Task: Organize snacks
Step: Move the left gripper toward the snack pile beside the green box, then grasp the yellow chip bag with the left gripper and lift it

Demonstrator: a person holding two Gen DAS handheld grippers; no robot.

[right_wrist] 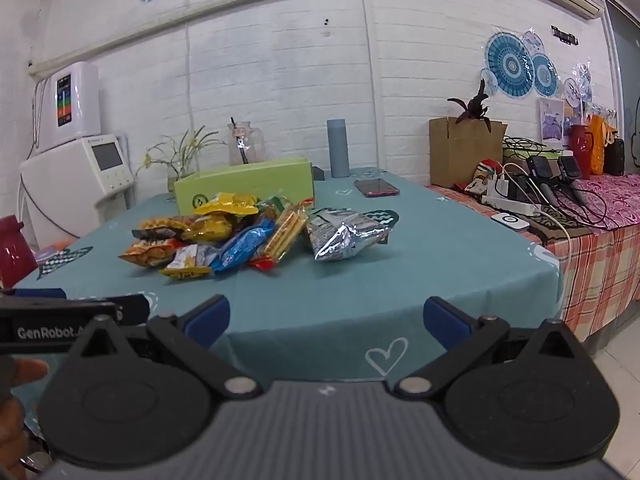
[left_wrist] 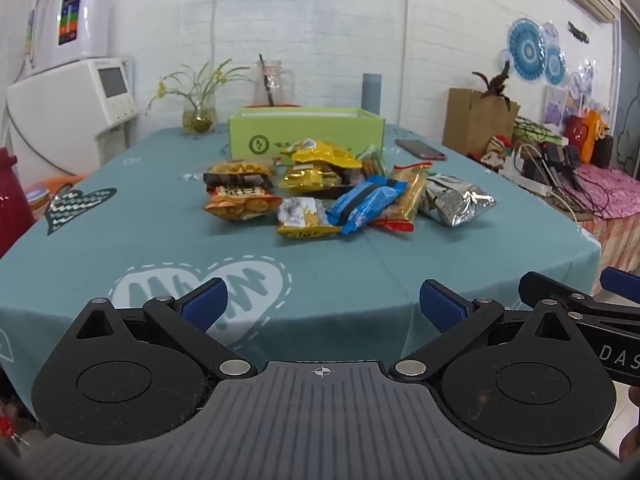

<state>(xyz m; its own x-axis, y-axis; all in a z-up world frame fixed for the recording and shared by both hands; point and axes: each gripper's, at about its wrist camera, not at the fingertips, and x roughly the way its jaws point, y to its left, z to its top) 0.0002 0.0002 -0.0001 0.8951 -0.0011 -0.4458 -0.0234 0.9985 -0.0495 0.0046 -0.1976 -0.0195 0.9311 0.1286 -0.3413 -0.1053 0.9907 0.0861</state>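
A pile of snack packets lies mid-table on the teal cloth: an orange chip bag (left_wrist: pixel 240 204), a blue wrapped packet (left_wrist: pixel 366 202), a yellow bag (left_wrist: pixel 324 156), a biscuit sleeve (left_wrist: pixel 408 196) and a silver foil bag (left_wrist: pixel 460 200). An open green box (left_wrist: pixel 306 132) stands just behind them. The same pile (right_wrist: pixel 240 236), the silver bag (right_wrist: pixel 344 236) and the box (right_wrist: pixel 248 186) show in the right wrist view. My left gripper (left_wrist: pixel 323 305) is open and empty at the near table edge. My right gripper (right_wrist: pixel 326 318) is open and empty beside it.
A phone (left_wrist: pixel 420 149) lies behind the pile at right. A vase with a plant (left_wrist: pixel 198 118), a glass jug (left_wrist: pixel 274 84) and a grey flask (left_wrist: pixel 371 90) stand at the far edge. A side table with cables and chargers (right_wrist: pixel 540 196) is at right. A red jug (left_wrist: pixel 12 196) stands at left.
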